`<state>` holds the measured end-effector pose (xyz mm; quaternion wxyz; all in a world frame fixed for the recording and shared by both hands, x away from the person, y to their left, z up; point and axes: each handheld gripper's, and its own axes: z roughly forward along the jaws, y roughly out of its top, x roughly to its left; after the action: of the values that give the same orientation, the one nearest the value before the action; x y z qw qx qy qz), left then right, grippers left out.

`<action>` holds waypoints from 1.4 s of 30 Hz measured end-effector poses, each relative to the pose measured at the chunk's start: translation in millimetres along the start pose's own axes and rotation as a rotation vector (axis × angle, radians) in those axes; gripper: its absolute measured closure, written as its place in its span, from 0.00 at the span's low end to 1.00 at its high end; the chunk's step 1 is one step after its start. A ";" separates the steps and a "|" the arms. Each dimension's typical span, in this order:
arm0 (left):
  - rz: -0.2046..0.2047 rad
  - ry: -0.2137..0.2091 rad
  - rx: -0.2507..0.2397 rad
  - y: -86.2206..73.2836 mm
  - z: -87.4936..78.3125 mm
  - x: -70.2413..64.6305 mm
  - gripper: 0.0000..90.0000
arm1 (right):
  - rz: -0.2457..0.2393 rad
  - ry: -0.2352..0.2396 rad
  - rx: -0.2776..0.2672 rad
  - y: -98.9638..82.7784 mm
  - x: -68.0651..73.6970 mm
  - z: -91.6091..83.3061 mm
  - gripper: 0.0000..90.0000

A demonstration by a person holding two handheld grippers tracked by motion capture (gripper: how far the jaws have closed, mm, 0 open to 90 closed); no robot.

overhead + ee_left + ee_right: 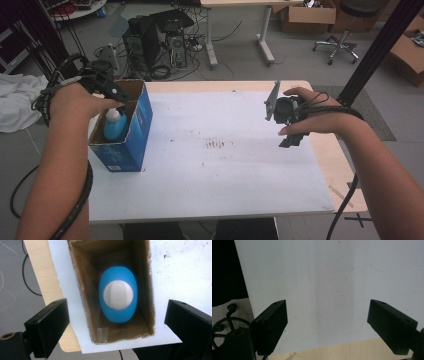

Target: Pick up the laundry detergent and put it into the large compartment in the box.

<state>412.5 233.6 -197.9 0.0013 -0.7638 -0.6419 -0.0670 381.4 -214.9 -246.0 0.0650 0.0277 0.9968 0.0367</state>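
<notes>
A blue bottle with a white cap (113, 124) stands upright inside an open blue cardboard box (140, 131) at the table's left edge. In the left gripper view I look straight down on the bottle (118, 297) in the box (147, 277). My left gripper (118, 99) hangs just above the box mouth; its jaws (117, 321) stand wide apart and nothing is between them. My right gripper (292, 137) hovers open over the right side of the white sheet (317, 290), holding nothing.
A white sheet (215, 160) covers most of the wooden table (330, 160). Brown smudges (217, 145) mark its middle. Behind the table are computer towers (155, 42), cables, a desk, cardboard boxes and an office chair. A black post (385, 35) rises at the right.
</notes>
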 end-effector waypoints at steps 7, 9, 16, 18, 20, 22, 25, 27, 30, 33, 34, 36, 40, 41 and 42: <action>0.025 0.010 -0.013 1.4 -6.5 -8.4 0.05 | -0.001 -0.003 -0.002 -0.4 1.0 -1.3 0.18; 0.033 0.015 -0.014 2.0 -8.6 -11.6 0.03 | 0.001 -0.004 -0.004 -0.7 1.4 -1.5 0.18; 0.081 0.019 -0.032 3.7 -15.5 -25.9 0.00 | 0.001 -0.003 -0.003 -1.6 2.7 -1.1 0.18; 0.106 0.021 -0.045 4.5 -18.3 -32.7 0.00 | 0.003 -0.003 -0.004 -2.4 2.9 -1.4 0.18; 0.134 0.018 -0.050 5.4 -21.1 -39.5 0.00 | 0.006 -0.004 -0.003 -3.1 3.0 -1.9 0.18; 0.171 0.016 -0.058 6.4 -24.7 -46.6 0.00 | 0.007 -0.004 -0.003 -3.6 3.3 -2.7 0.18; 0.226 0.012 -0.062 7.4 -29.3 -57.1 0.00 | 0.007 -0.005 -0.001 -3.9 3.5 -3.5 0.18; 0.268 0.002 -0.072 7.5 -32.2 -64.8 0.00 | 0.009 -0.005 -0.001 -4.1 3.6 -3.7 0.18; 0.348 0.002 -0.090 6.9 -37.1 -76.8 0.00 | 0.010 -0.004 0.004 -4.2 3.3 -3.3 0.18; 0.436 -0.018 -0.104 4.6 -40.5 -89.7 0.00 | 0.011 -0.001 0.004 -4.3 3.2 -2.3 0.18; 0.467 -0.026 -0.108 3.5 -41.3 -94.4 0.00 | 0.010 0.001 0.004 -4.3 3.2 -2.2 0.18; 0.526 -0.040 -0.112 1.2 -42.3 -103.5 0.00 | 0.010 0.001 0.007 -4.6 2.9 -1.8 0.18; 0.680 -0.052 -0.122 -5.9 -41.6 -123.3 0.00 | 0.010 0.005 0.006 -5.2 2.5 -1.7 0.18; 0.718 -0.048 -0.117 -8.2 -41.0 -128.0 0.00 | 0.010 0.004 0.007 -5.3 2.5 -1.7 0.18; 0.758 -0.047 -0.115 -10.8 -40.5 -133.4 0.00 | 0.009 0.004 0.008 -5.3 2.6 -1.8 0.18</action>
<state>375.5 101.1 -172.5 -0.0318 -0.9472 -0.3088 -0.0802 378.4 -220.1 -245.0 0.0629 0.0323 0.9970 0.0330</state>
